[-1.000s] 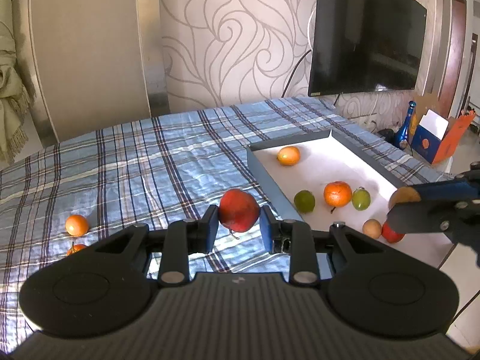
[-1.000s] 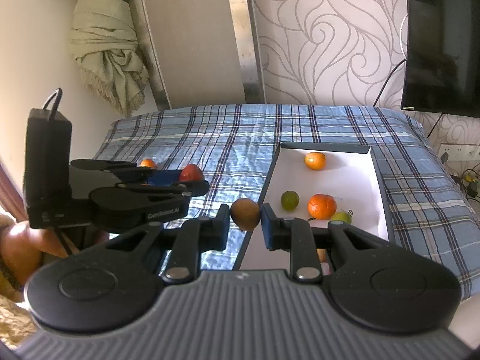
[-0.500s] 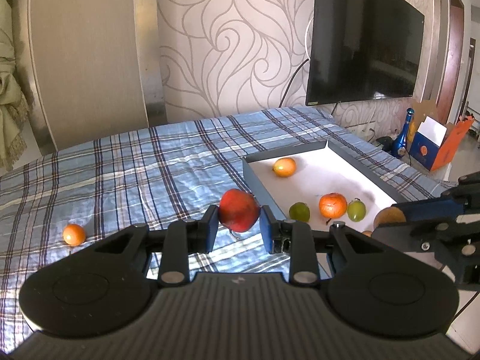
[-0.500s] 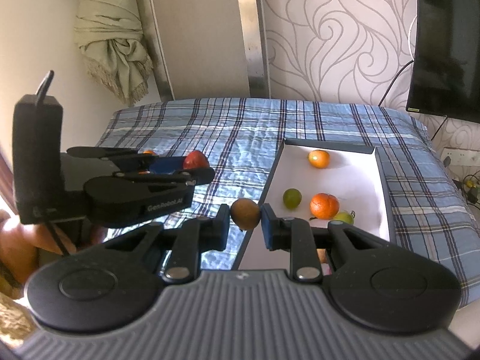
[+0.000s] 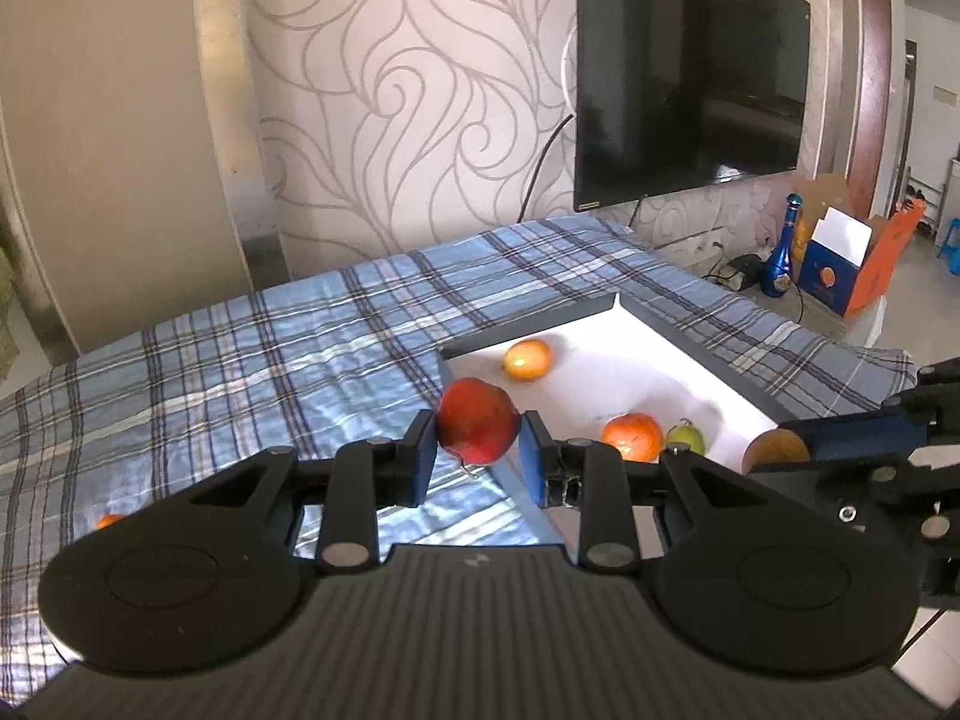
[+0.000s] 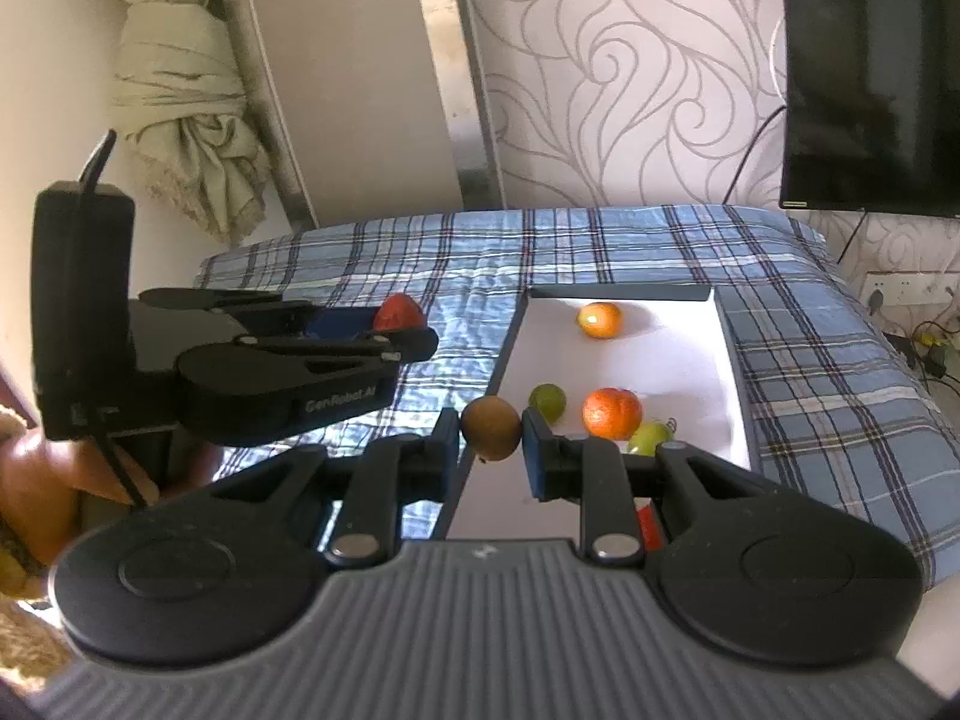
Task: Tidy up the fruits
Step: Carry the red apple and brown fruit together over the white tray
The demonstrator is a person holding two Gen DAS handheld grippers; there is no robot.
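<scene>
My left gripper [image 5: 477,459] is shut on a red apple [image 5: 477,427], held above the left wall of the white tray [image 5: 690,354]. My right gripper [image 6: 491,447] is shut on a small brown fruit [image 6: 490,426] above the tray's near left wall [image 6: 507,354]. The brown fruit also shows at the right of the left wrist view [image 5: 775,449]. In the tray lie two oranges [image 6: 599,319] [image 6: 612,413], a lime [image 6: 547,401] and a green fruit [image 6: 649,438]. A small orange [image 5: 109,521] lies on the plaid bedspread at the left.
The plaid bedspread [image 5: 270,372] covers the bed. A TV [image 5: 690,78] hangs on the patterned wall. A blue bottle [image 5: 785,264] and an orange-and-blue box [image 5: 852,264] stand on the floor at the right. The left gripper's body [image 6: 210,372] fills the left of the right wrist view.
Both grippers have risen and moved toward the tray with their fruits still held. The loose oranges on the bedspread have slid down behind the left gripper's body.
</scene>
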